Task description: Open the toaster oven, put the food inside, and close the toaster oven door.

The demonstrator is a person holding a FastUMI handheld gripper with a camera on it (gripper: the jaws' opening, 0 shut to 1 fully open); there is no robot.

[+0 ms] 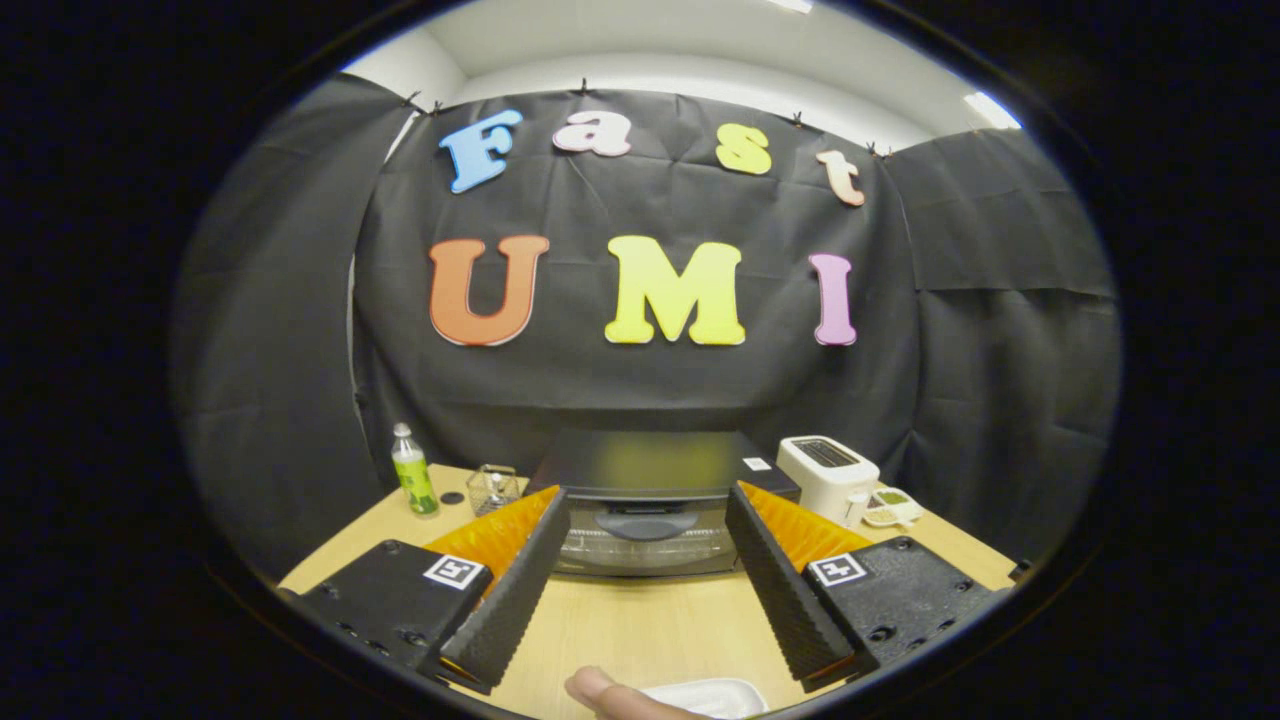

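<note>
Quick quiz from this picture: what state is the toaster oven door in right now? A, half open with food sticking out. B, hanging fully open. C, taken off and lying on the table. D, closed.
D: the toaster oven door sits flush and upright, handle at the top, just ahead of the open tongs, which hold nothing.

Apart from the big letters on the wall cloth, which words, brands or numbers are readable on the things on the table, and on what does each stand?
No text is readable.
Green bottle: the label is too small and blurred.
Toaster oven: the white sticker on top is too small.
Gripper: its square markers show patterns, not words; its fingers stand open, with the oven beyond them.
</note>
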